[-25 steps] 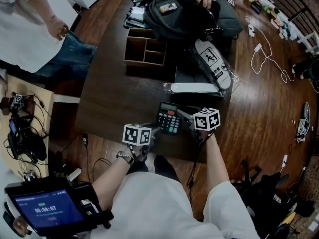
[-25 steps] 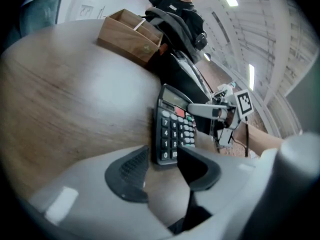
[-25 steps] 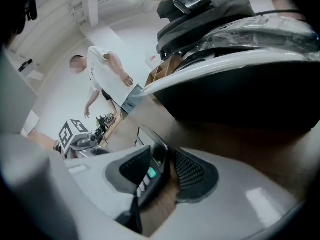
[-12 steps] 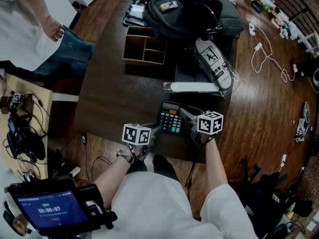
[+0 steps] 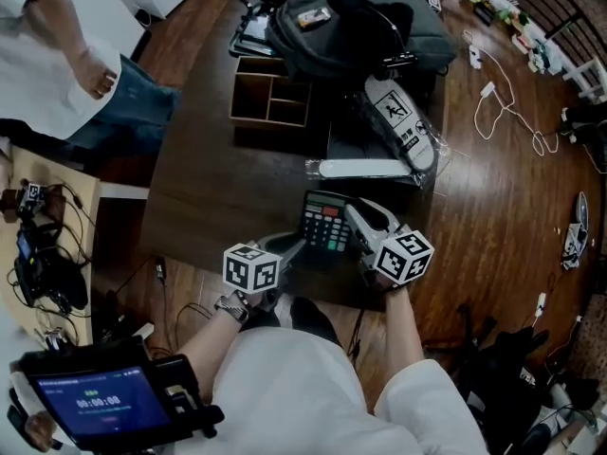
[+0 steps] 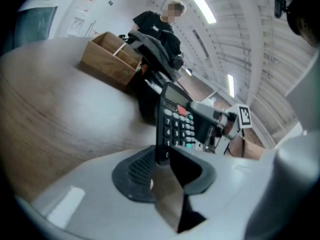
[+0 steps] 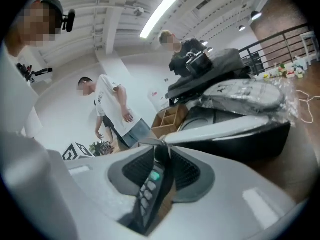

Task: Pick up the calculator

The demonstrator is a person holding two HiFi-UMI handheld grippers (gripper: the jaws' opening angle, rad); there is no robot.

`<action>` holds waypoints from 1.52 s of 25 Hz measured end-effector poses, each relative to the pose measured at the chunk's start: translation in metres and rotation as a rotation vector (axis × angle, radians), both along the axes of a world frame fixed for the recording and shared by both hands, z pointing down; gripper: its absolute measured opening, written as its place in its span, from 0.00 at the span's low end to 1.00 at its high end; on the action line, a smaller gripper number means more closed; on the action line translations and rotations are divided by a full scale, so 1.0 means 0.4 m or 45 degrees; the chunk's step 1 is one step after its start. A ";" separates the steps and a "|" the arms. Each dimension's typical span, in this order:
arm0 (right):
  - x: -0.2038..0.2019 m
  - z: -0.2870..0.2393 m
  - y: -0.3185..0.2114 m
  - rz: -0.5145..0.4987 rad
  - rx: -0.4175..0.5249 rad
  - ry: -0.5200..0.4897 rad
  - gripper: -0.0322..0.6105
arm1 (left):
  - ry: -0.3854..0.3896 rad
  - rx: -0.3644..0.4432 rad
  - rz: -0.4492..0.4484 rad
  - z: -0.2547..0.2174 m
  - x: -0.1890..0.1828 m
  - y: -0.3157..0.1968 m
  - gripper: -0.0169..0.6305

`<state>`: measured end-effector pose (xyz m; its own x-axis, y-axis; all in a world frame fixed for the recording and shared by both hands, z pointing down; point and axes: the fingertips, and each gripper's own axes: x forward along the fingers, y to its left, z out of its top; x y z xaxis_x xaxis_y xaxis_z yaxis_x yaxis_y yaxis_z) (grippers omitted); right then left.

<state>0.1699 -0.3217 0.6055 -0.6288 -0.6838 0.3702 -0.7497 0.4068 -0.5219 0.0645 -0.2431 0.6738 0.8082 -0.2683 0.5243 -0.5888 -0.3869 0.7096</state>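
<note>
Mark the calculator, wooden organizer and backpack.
calculator (image 5: 324,226), head view, on its keypad.
wooden organizer (image 5: 269,124), head view, on its near wall's rim.
backpack (image 5: 365,27), head view, on its top panel.

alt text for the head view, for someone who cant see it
Seen from above, a person holds a black calculator from either side, the left gripper and right gripper each shut on it, over the near edge of a dark table. Farther back sit a wooden organiser and a dark backpack.
</note>
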 end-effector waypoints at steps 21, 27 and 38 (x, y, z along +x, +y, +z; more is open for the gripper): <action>-0.025 -0.399 0.075 0.290 0.479 0.016 0.23 | 0.057 0.478 0.114 -0.319 -0.038 -0.030 0.18; -0.038 -0.425 0.092 0.323 0.508 0.020 0.23 | 0.069 0.499 0.134 -0.343 -0.052 -0.025 0.18; -0.123 -0.500 0.170 0.393 0.566 0.051 0.23 | 0.123 0.550 0.183 -0.402 -0.133 0.033 0.18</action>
<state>0.1208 -0.2536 0.4056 -0.3654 -0.9306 0.0223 -0.8850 0.3399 -0.3182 0.0113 -0.2297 0.5128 0.8926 -0.3274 0.3099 -0.4470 -0.7318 0.5144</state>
